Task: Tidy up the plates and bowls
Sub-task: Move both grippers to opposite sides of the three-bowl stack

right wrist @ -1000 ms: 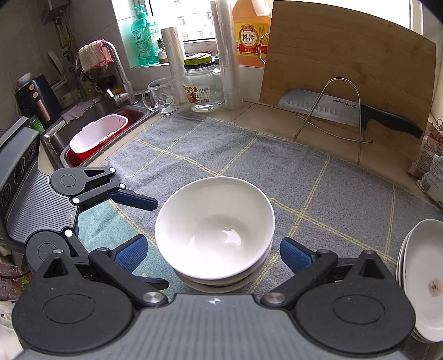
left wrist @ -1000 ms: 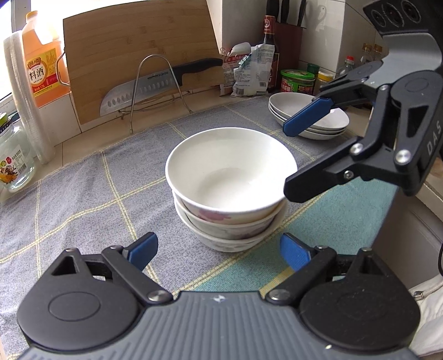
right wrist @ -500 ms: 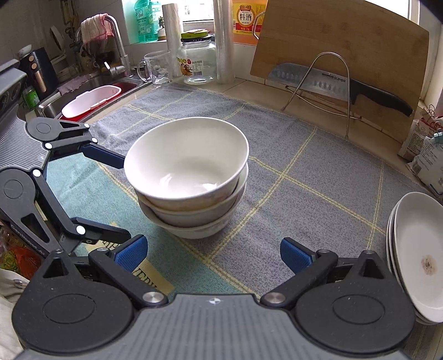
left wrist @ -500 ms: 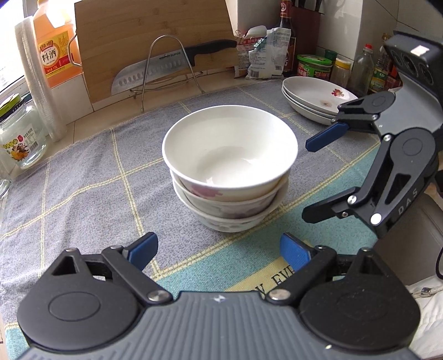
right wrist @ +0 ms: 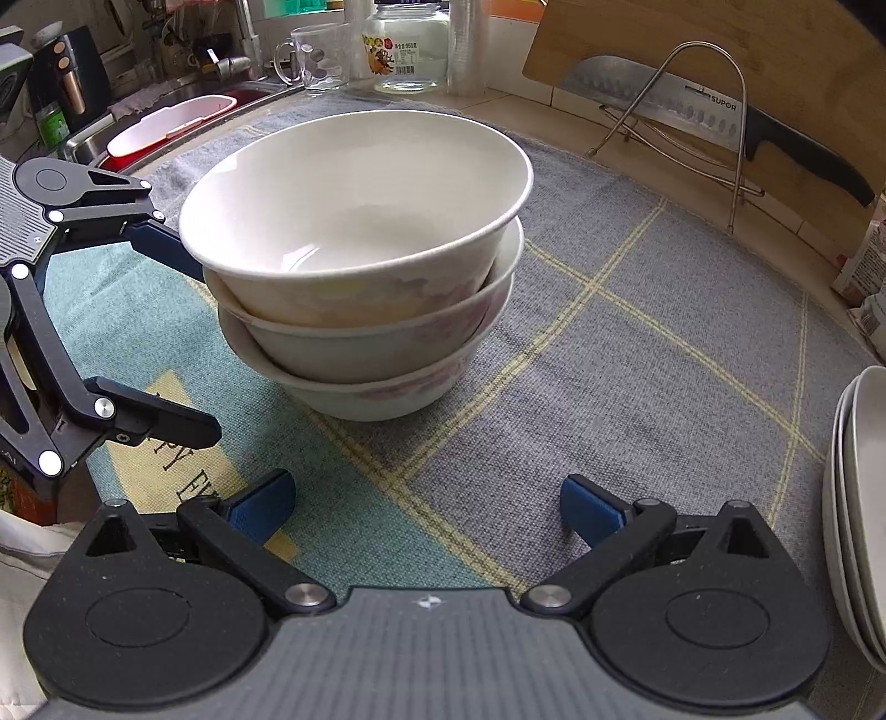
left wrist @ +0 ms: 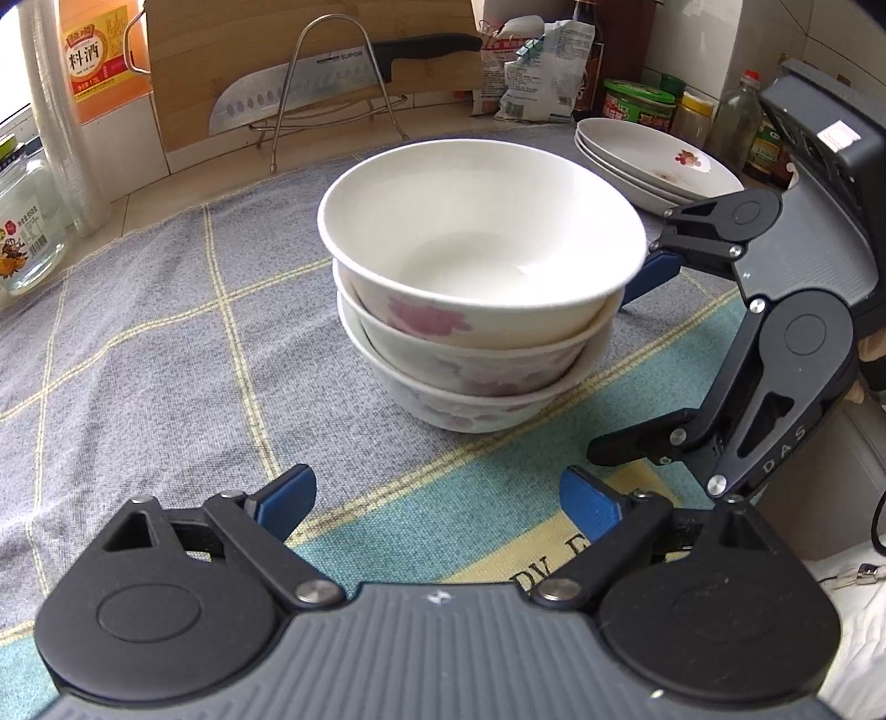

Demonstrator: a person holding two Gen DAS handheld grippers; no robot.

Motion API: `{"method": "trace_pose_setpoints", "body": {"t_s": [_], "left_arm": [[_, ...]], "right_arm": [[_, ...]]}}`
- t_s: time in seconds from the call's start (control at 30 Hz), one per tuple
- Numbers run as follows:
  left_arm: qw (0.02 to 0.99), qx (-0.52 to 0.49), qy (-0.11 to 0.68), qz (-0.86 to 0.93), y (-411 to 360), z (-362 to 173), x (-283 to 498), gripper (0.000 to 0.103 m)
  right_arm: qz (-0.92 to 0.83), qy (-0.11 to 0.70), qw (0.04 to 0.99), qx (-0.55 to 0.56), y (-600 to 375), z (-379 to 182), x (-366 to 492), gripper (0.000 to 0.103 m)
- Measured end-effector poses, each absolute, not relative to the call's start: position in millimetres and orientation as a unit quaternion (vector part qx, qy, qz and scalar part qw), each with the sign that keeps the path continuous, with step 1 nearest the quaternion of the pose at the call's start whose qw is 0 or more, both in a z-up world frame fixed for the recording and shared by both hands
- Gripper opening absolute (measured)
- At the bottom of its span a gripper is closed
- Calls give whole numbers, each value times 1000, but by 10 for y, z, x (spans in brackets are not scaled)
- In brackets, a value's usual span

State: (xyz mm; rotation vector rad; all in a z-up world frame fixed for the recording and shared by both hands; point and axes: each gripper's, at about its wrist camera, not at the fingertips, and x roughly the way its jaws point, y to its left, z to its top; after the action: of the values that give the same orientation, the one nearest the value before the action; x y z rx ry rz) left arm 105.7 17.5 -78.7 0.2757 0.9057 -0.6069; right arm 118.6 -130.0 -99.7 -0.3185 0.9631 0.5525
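Observation:
A stack of three white bowls with pink flowers point(left wrist: 476, 310) stands on the grey checked cloth point(left wrist: 166, 332); it also shows in the right wrist view point(right wrist: 360, 266). My left gripper point(left wrist: 437, 501) is open and empty, low at the near side of the stack. My right gripper point(right wrist: 426, 501) is open and empty, low at the stack's other side. Each gripper shows in the other's view, the right one point(left wrist: 626, 354) and the left one point(right wrist: 183, 338), with their upper fingers partly hidden behind the bowls. A stack of white plates point(left wrist: 653, 158) lies at the far right.
A wooden cutting board point(left wrist: 288, 50) and a knife on a wire rack point(left wrist: 332, 83) stand at the back. A glass jar point(left wrist: 27, 221), an orange bottle point(left wrist: 94, 55), bags and jars point(left wrist: 637, 102) line the wall. A sink with a white tub point(right wrist: 166, 122) lies beyond the cloth.
Both grippers have dropped lower and come closer to the bowl stack, from looking down into it to level with its sides. The bowls have not moved.

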Motion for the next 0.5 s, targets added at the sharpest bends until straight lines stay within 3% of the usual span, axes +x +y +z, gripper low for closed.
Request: {"method": "trace_pose_setpoints", "body": {"t_s": [0.2,0.5], "left_arm": [[831,149,421,-333,198,-880,1198,102],[818,193,367,-399,232,-961,1287,103]], "right_arm": [[256,460,837,-147,-1270,-995,1206,103],[241,443,853,-132,-1308,-1021,1101,103]]}}
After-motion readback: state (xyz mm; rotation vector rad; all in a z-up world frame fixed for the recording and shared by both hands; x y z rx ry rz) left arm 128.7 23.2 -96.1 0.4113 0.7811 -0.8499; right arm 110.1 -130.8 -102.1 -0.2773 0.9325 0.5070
